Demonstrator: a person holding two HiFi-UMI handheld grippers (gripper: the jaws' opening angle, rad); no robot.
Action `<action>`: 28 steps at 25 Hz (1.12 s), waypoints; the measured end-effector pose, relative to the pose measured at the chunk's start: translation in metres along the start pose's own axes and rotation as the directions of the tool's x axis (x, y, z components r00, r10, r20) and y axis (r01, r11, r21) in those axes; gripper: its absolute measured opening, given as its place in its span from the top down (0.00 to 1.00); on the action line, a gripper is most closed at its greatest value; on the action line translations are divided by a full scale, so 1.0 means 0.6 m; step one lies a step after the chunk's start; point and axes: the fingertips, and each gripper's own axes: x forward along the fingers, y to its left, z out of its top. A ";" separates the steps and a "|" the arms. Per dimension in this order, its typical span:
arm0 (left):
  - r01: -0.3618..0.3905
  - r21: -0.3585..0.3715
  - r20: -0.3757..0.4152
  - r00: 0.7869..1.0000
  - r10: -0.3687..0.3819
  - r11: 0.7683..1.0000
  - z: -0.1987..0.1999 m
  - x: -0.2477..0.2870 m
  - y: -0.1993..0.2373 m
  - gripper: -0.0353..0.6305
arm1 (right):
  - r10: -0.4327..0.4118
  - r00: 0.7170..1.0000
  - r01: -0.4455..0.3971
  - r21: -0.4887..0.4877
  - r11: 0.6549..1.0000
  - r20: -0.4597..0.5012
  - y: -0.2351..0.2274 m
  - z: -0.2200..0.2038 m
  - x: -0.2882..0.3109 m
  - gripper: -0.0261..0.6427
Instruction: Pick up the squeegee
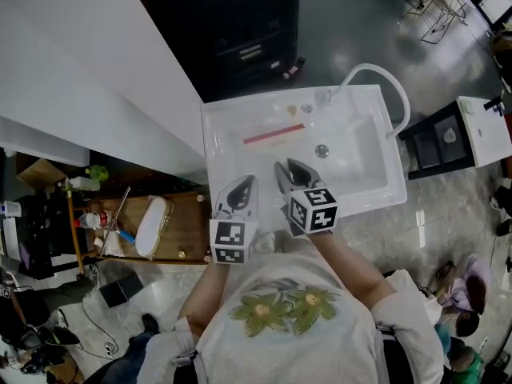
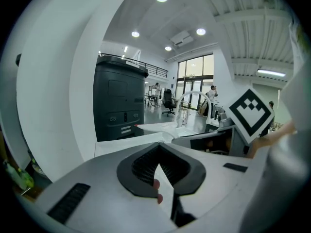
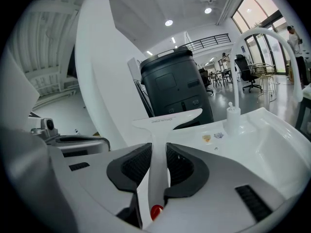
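Observation:
The squeegee (image 3: 166, 120) is white with a T-shaped head; in the head view its reddish blade (image 1: 274, 136) lies across the white sink top (image 1: 228, 126). My right gripper (image 3: 159, 150) is shut on the squeegee's handle, with both dark pads pressed against it and the head sticking out ahead. In the head view the right gripper (image 1: 282, 167) reaches over the sink's near part. My left gripper (image 1: 249, 182) hovers beside it at the left, over the sink's near edge, and holds nothing. In the left gripper view its tips (image 2: 158, 145) meet.
A curved white faucet (image 1: 393, 87) rises at the sink's right, with a drain (image 1: 322, 150) in the basin and a small bottle (image 3: 232, 117) by the tap. A black cabinet (image 1: 244, 30) stands behind. A cluttered wooden shelf (image 1: 152, 229) is at the left.

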 end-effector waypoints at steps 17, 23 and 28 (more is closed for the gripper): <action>0.012 0.004 0.013 1.000 -0.012 1.000 -0.011 -0.029 -0.022 0.93 | 0.077 0.993 -0.071 -0.066 0.995 0.091 0.063 -0.003 -0.070 0.81; 0.015 0.008 0.025 1.000 -0.015 1.000 -0.009 -0.042 -0.034 0.93 | 0.092 0.990 -0.082 -0.097 0.992 0.105 0.080 -0.004 -0.087 0.81; 0.018 0.011 0.031 0.999 -0.019 1.000 -0.009 -0.048 -0.041 0.93 | 0.096 0.989 -0.083 -0.115 0.990 0.112 0.087 -0.007 -0.097 0.81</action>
